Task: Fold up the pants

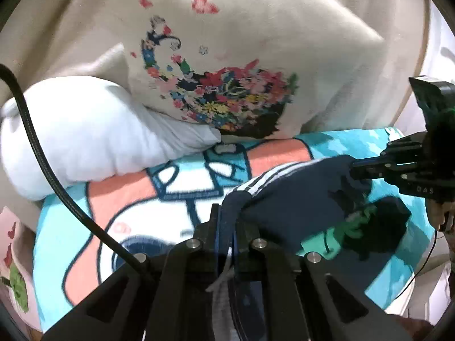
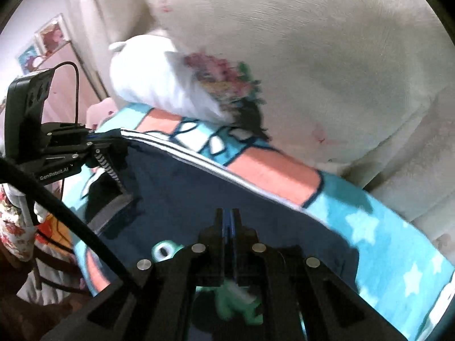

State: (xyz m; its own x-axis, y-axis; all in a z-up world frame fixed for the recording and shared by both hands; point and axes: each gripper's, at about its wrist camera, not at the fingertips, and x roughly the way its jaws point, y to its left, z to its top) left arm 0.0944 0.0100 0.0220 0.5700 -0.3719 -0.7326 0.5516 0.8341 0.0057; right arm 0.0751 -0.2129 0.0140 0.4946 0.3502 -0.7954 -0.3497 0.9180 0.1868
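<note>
The pants (image 1: 295, 199) are navy with white side stripes and a green print; they hang stretched between my two grippers above a cartoon blanket (image 1: 136, 199). My left gripper (image 1: 227, 213) is shut on one corner of the pants' edge. My right gripper (image 2: 227, 216) is shut on the other corner; it also shows at the right of the left wrist view (image 1: 355, 170). In the right wrist view the pants (image 2: 182, 193) spread from my fingers to the left gripper (image 2: 113, 139) at the left.
The turquoise, pink and white blanket (image 2: 384, 241) covers the bed. A white pillow (image 1: 79, 136) and a cream quilt with a floral print (image 1: 227, 93) lie beyond it. Pictures hang on a wall (image 2: 48, 42) at the left.
</note>
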